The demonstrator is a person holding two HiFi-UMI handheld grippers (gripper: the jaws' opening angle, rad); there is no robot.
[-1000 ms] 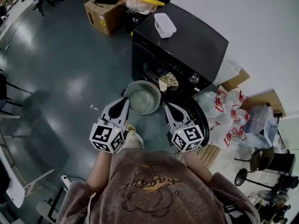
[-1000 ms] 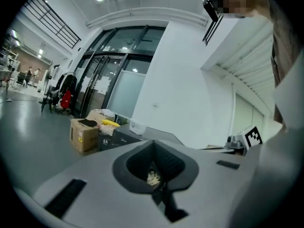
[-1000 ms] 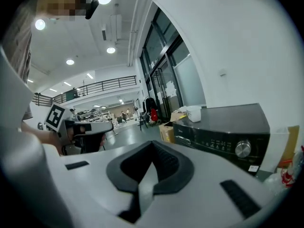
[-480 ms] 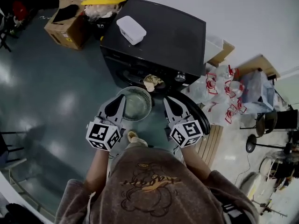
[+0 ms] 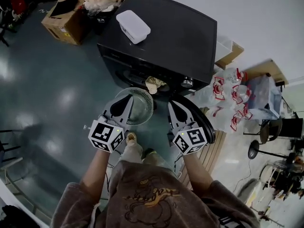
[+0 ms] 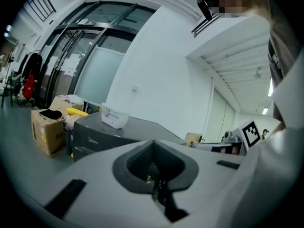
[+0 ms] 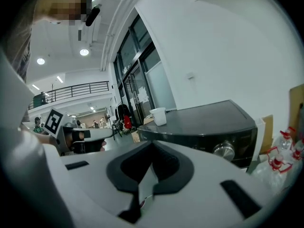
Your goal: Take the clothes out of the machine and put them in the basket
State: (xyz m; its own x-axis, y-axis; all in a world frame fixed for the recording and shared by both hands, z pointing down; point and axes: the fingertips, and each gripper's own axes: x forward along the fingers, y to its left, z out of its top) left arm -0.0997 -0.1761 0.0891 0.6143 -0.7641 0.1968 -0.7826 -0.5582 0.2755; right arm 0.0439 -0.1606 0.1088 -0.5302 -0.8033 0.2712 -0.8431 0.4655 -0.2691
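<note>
Hovering just near of the washing machine (image 5: 180, 37), both grippers pointed at its front. Left gripper (image 5: 128, 99) had its jaws pressed together with nothing between them. Right gripper (image 5: 171, 104) read the same in its own view: tips meeting, empty. Left one sat over the left rim of the basket (image 5: 149, 99), and right one sat beside the open door (image 5: 209, 127), which swung out to the right.

Task item: a cream cloth (image 5: 155, 84) was bunched in the drum mouth, with part of it spilling over the lip, directly far of the basket. The basket stood on the floor (image 5: 47, 89) against or just short of the machine front; couldn't tell which. It looked empty, so by my read no transfer had been done yet. Anything deeper in the drum wasn't visible.

Handling guess: soft, limp, light, not fragile. It would drape and stretch rather than lift as one piece. It could drag on the door seal or pull other pieces along. Unlikely to be slippery against rubber pads.

Best take point was probably the raised crumpled fold at the lip, where there was thickness to pinch. A flat single layer risked sliding out. Jaws needed opening first. The drop to the basket was short, so one gripper likely sufficed, with the other free for a trailing tail.

Off-task: white plastic box (image 5: 133, 26) on the machine top, cardboard box (image 5: 64, 15) far left, bottled water packs (image 5: 228, 99) right.
</note>
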